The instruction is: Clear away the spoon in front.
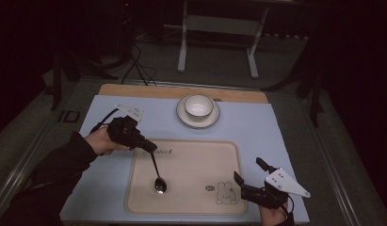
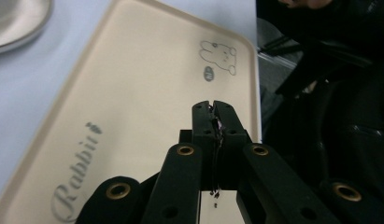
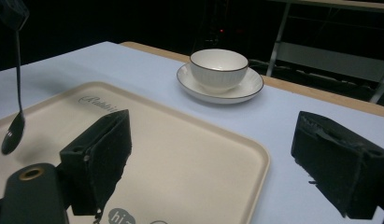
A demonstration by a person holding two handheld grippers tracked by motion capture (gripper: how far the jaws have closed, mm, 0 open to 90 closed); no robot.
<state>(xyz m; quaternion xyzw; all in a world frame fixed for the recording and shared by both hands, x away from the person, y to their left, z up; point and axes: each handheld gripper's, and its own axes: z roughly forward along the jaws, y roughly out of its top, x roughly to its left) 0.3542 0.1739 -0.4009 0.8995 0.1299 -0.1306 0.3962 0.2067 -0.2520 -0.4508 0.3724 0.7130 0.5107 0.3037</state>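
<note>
So the left gripper (image 1: 149,146) is clamped tight on the handle of a spoon (image 1: 158,178), over the upper left corner of the tray (image 1: 229,155). The spoon hangs down from the jaws with its bowl end low over the tray, left of the middle. From the right gripper view the spoon (image 3: 13,112) looks like it's hovering just above the tray surface, with a faint shadow under it, but I can't tell for sure whether the tip touches. In the left gripper view the two jaws are pressed together with just a thin sliver of the handle (image 2: 216,135) between them, and the tray's "Rabbit" lettering and little bunny drawing sit beyond.

The right gripper (image 1: 251,175) is down at the tray's lower right corner, jaws spread wide with nothing between them. It's near the bunny print, well apart from the spoon.

At the far side of the light blue mat (image 1: 106,117) there's a white bowl (image 1: 198,105) sitting on a saucer (image 1: 183,117), just past the tray's top edge. The person's dark sleeve (image 1: 50,179) comes in from the lower left.
</note>
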